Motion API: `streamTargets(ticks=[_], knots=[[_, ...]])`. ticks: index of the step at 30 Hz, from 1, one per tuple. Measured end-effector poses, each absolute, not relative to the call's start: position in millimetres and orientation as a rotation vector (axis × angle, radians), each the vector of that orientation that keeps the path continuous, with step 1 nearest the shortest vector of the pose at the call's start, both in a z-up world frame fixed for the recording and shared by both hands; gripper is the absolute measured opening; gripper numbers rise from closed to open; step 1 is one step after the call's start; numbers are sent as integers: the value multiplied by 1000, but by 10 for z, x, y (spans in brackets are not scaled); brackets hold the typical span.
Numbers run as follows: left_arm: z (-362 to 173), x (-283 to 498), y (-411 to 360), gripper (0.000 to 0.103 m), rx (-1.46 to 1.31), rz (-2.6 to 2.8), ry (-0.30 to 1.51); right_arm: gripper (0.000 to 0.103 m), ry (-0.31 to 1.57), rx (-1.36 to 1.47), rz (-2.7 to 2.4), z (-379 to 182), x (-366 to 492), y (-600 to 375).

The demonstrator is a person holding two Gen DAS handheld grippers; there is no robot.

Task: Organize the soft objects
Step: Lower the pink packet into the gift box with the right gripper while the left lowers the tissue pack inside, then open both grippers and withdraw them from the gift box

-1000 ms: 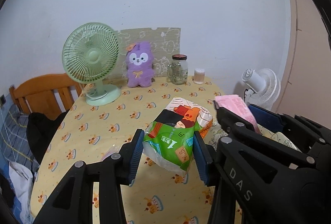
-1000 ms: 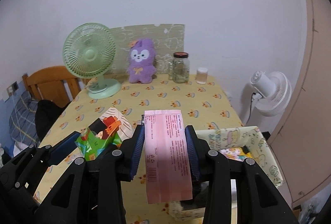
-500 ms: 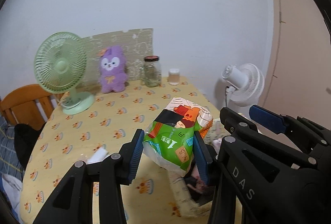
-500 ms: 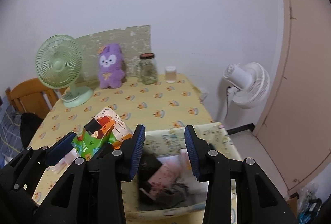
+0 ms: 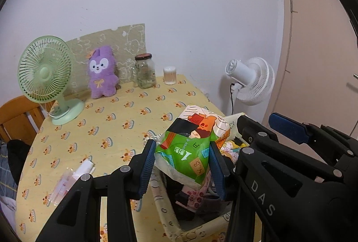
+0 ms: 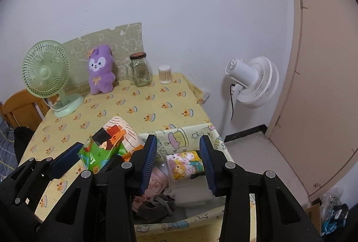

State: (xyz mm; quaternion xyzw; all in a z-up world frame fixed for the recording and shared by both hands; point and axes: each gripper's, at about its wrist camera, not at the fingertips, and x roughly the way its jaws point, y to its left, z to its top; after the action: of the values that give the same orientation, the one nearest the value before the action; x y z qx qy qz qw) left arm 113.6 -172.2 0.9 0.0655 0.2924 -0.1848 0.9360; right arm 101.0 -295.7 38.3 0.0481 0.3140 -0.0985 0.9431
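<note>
My left gripper (image 5: 182, 166) is shut on a green and orange tissue pack (image 5: 190, 145) and holds it above the near-left corner of the fabric storage bin (image 5: 165, 210). The pack also shows in the right wrist view (image 6: 109, 143). My right gripper (image 6: 177, 163) is open and empty above the same bin (image 6: 185, 136). In the bin lie a pink tissue pack (image 6: 154, 183), a cartoon-printed pack (image 6: 185, 164), a grey-brown soft item (image 6: 154, 206) and white folded cloth (image 6: 192, 192).
The yellow patterned table (image 5: 125, 116) carries a green fan (image 5: 48, 76), a purple plush (image 5: 101, 73), a glass jar (image 5: 145, 74), a cotton swab tub (image 5: 170, 75) and a clear packet (image 5: 71, 179). A white floor fan (image 6: 252, 81) and a door stand to the right.
My right gripper opened and dropped the pink tissue pack into the bin. Both grippers moved right and over the bin. The left gripper still holds the green pack.
</note>
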Motion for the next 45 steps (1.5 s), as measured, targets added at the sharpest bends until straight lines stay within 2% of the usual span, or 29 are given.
streamTargets(ticks=[10,11,13,14,15,16,18,22,24,33,45], knots=[[-172,1210,-1906,51,142,-411,646,44,681,134,-220,188,1058,-3144],[-189,1220,-1919,56,142,-416,655,46,691,137,-219,158,1070,-3166],[-224,1247,-1940,60,145,-418,675,57,713,144,-219,112,1095,-3193],[-240,1263,-1944,66,144,-418,683,62,719,152,-235,90,1103,-3211],[-251,1270,-1946,69,140,-426,690,72,725,165,-243,72,1111,-3233],[-260,1265,-1949,71,142,-423,693,75,730,178,-242,61,1114,-3250],[-270,1258,-1961,73,149,-414,687,76,738,195,-241,37,1119,-3276],[-259,1249,-1923,91,153,-408,675,77,713,185,-249,51,1075,-3272],[-238,1221,-1908,91,161,-414,660,83,699,189,-242,68,1044,-3257],[-164,1181,-1800,95,159,-397,639,93,678,161,-225,159,1007,-3107],[-28,1073,-1584,97,135,-395,603,98,645,138,-223,331,915,-2874]])
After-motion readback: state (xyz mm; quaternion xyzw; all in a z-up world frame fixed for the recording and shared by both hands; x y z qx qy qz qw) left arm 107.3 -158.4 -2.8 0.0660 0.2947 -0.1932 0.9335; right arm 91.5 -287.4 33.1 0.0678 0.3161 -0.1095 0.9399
